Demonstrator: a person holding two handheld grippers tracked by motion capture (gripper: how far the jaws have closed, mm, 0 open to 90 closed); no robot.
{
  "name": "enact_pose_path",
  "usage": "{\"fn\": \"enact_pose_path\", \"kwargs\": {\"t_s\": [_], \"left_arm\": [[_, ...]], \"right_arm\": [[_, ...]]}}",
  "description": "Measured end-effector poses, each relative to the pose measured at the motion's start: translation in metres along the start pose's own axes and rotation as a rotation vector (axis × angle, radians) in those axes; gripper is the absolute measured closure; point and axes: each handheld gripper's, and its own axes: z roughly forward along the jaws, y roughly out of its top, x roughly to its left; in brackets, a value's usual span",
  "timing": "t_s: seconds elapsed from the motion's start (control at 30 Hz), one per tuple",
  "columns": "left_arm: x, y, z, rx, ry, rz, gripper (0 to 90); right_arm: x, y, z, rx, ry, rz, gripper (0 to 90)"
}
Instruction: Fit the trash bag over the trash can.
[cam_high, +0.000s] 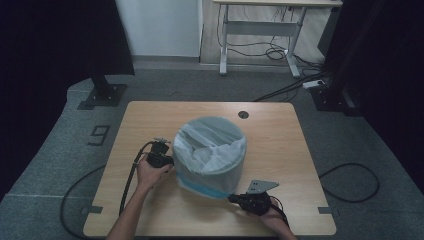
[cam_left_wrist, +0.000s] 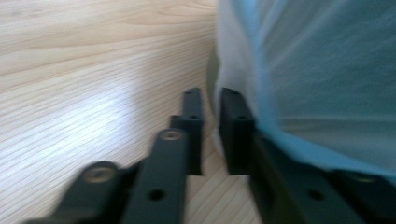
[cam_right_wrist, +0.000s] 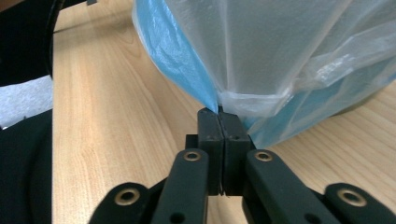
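Observation:
A round grey bin (cam_high: 210, 131) stands mid-table, lined with a translucent white bag (cam_high: 220, 152) whose blue hem (cam_high: 200, 184) hangs down the outside to the tabletop. My left gripper (cam_high: 169, 160) sits low against the bin's left side. In the left gripper view its jaws (cam_left_wrist: 211, 133) stand a narrow gap apart, with the bag's film (cam_left_wrist: 317, 70) draped over the right finger (cam_left_wrist: 236, 130). My right gripper (cam_high: 232, 198) is at the bin's front right foot. Its jaws (cam_right_wrist: 223, 116) are shut, pinching a fold of the bag's blue hem (cam_right_wrist: 187, 60) at the tips.
The wooden table (cam_high: 150, 120) has a cable hole (cam_high: 243, 114) behind the bin. Gripper cables (cam_high: 131, 175) trail off the front edge. On the floor beyond are a black stand base (cam_high: 105, 94), a white desk frame (cam_high: 260, 27) and loose cables (cam_high: 350, 182).

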Motion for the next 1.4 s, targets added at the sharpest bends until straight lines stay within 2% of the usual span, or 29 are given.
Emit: {"fn": "enact_pose_path", "kwargs": {"t_s": [0.07, 0.17, 0.3, 0.37, 0.4, 0.43, 0.53, 0.6, 0.63, 0.67, 0.77, 0.9, 1.07, 1.17, 1.4], "left_arm": [[0.001, -0.002, -0.013, -0.034, 0.001, 0.003, 69.1], [0.001, -0.007, -0.037, -0.107, 0.013, 0.032, 56.7], [-0.002, -0.022, -0.064, -0.136, 0.102, 0.076, 38.8], [-0.001, -0.029, -0.073, -0.153, 0.128, 0.079, 36.5], [-0.001, -0.029, -0.073, -0.153, 0.128, 0.079, 35.8], [0.000, -0.035, -0.086, -0.190, 0.126, 0.068, 35.3], [-0.002, -0.036, -0.101, -0.237, 0.102, 0.064, 35.7], [-0.009, -0.032, -0.112, -0.270, 0.091, 0.088, 35.8], [-0.009, -0.032, -0.112, -0.270, 0.091, 0.088, 35.6], [-0.017, -0.026, -0.119, -0.293, 0.079, 0.113, 35.4], [-0.031, -0.015, -0.128, -0.322, 0.052, 0.155, 34.8], [-0.056, 0.002, -0.134, -0.329, 0.023, 0.207, 33.8], [-0.083, 0.026, -0.129, -0.314, -0.011, 0.253, 32.6], [-0.098, 0.043, -0.122, -0.295, -0.021, 0.271, 32.3], [-0.124, 0.076, -0.102, -0.225, -0.023, 0.312, 32.3]], "right_arm": [[0.000, 0.001, -0.003, -0.023, -0.008, 0.006, 72.6], [0.002, 0.004, -0.010, -0.076, -0.019, 0.017, 57.8], [0.006, 0.008, -0.017, -0.112, -0.044, 0.019, 48.3], [0.008, 0.008, -0.021, -0.126, -0.053, 0.020, 45.0], [0.009, 0.007, -0.023, -0.139, -0.060, 0.022, 43.0], [0.010, 0.007, -0.025, -0.156, -0.072, 0.029, 40.7], [0.013, 0.008, -0.033, -0.205, -0.088, 0.032, 35.5], [0.014, 0.008, -0.041, -0.240, -0.094, 0.038, 33.1], [0.014, 0.008, -0.046, -0.255, -0.100, 0.047, 31.8], [0.013, 0.006, -0.049, -0.265, -0.101, 0.054, 31.4], [0.010, 0.002, -0.059, -0.281, -0.106, 0.073, 31.3], [0.005, -0.006, -0.072, -0.300, -0.134, 0.100, 31.2], [0.002, -0.012, -0.083, -0.324, -0.148, 0.116, 31.2], [0.001, -0.013, -0.084, -0.326, -0.146, 0.121, 31.4], [0.000, -0.014, -0.082, -0.309, -0.153, 0.127, 31.9]]}}
